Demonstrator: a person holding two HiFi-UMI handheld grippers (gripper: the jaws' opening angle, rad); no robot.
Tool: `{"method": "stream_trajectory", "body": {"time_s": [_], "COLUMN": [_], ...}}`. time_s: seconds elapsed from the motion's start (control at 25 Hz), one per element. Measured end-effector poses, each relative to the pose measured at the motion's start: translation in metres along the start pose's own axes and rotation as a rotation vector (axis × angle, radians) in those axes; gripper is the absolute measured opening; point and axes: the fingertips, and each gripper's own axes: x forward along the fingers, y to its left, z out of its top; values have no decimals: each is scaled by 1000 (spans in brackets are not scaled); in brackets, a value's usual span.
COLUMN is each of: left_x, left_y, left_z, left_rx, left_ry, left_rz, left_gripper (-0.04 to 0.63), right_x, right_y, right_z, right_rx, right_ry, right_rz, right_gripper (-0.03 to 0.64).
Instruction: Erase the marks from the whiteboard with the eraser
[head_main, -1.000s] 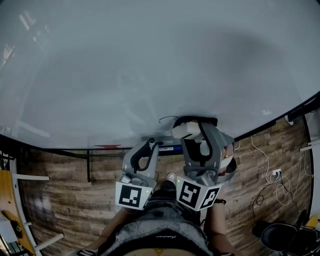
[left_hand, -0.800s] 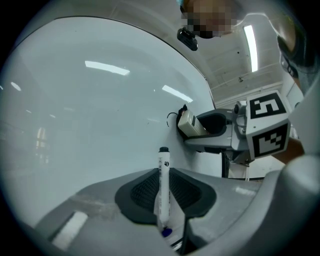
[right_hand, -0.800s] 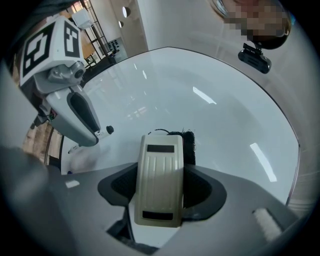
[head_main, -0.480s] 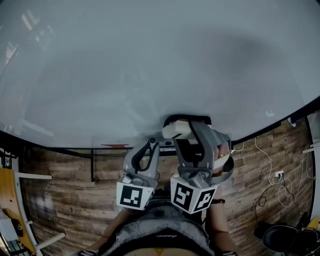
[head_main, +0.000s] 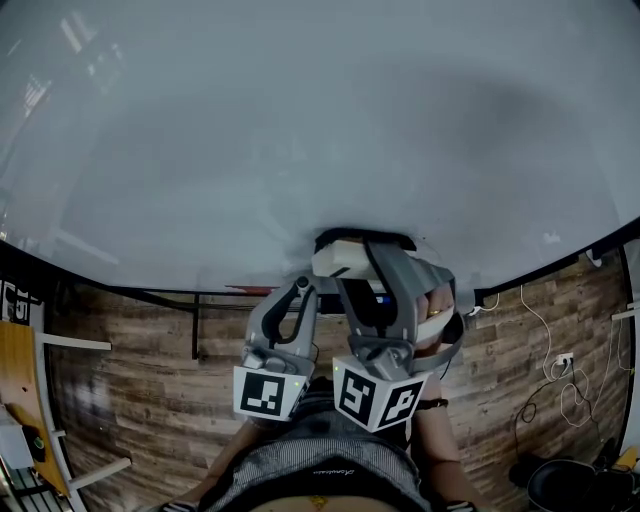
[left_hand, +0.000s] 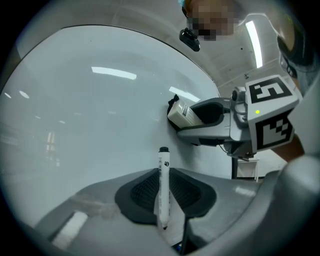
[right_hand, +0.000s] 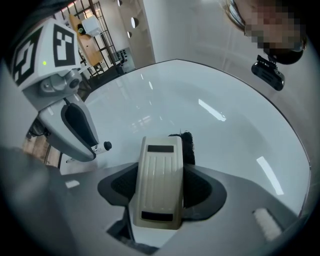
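Right tool (head_main: 356, 252) is clamped on the eraser (head_main: 343, 258), its jaws closed against the two long sides of the cream body, as the right gripper view shows (right_hand: 162, 189); the eraser's (right_hand: 159, 170) long axis runs straight out along the jaws toward the whiteboard (head_main: 300, 130); its black felt (right_hand: 189, 147) sits on the far right side and appears to touch the board, though contact cannot be confirmed.

In the head view the eraser sits at the low edge of the whiteboard, near the middle; nearly all the board lies above it and spreads to both sides, so any stroke from here probably has to go up or sideways; no mark can be made out on the grey face in any view.

Left tool (head_main: 298, 292) is just beside the right one, on its left and lower; it is closed on a white marker (left_hand: 163, 180), held upright along the jaws with the capped end toward the board and apparently short of it; the right tool is clearly the nearer one for wiping; the judged risk is the marker brushing the board if both hands move together.
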Motion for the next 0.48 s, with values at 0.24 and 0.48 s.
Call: {"method": "stream_trajectory", "body": {"time_s": [0.24,0.48], "left_x": [-21,-15], "left_y": [38,32], "left_z": [3,-1], "left_rx": [-11,-16], "left_ry": [-7,-4], "left_rz": [18,19], "left_gripper": [69,69], "right_x": [19,19], "right_y": [24,26], "right_z": [47,41], "right_rx": [-10,-19], "right_ry": [-42,-53], "right_rz": [19,19], "right_gripper": [259,261]}}
